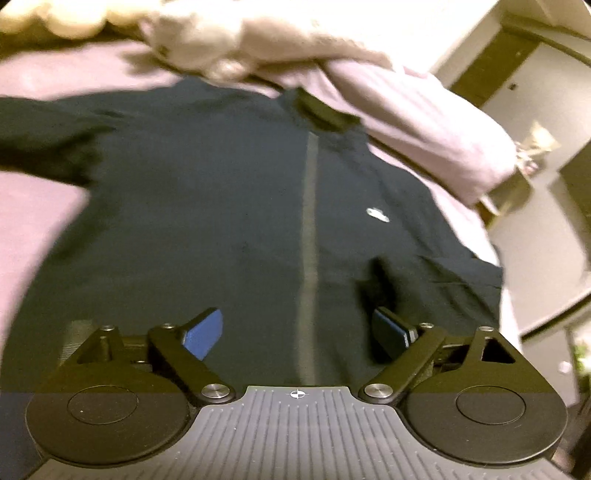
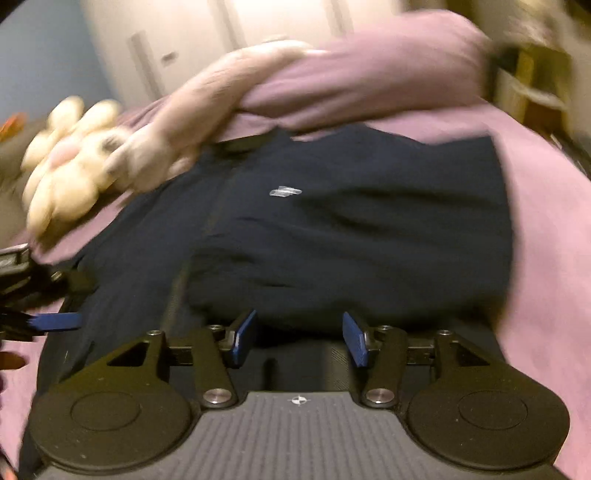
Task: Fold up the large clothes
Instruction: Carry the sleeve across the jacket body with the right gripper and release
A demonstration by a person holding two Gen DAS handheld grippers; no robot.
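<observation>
A dark navy zip jacket (image 1: 229, 206) lies spread on a pink bedsheet (image 1: 33, 229), collar toward the far side, with a grey zip line (image 1: 309, 240) down its front and a small white logo (image 1: 377, 215). My left gripper (image 1: 301, 330) is open and empty, just above the jacket's lower hem, astride the zip. In the right wrist view the jacket (image 2: 351, 229) has its right side folded over. My right gripper (image 2: 299, 338) is open and empty at the jacket's near edge. The left gripper's blue fingertip (image 2: 59, 321) shows at the left of that view.
A pink pillow (image 1: 436, 125) and a pale blanket (image 1: 258, 33) lie beyond the collar. A cream plush toy (image 2: 66, 162) sits at the far left of the bed. White walls and a wooden shelf (image 2: 532, 88) stand past the bed's right edge.
</observation>
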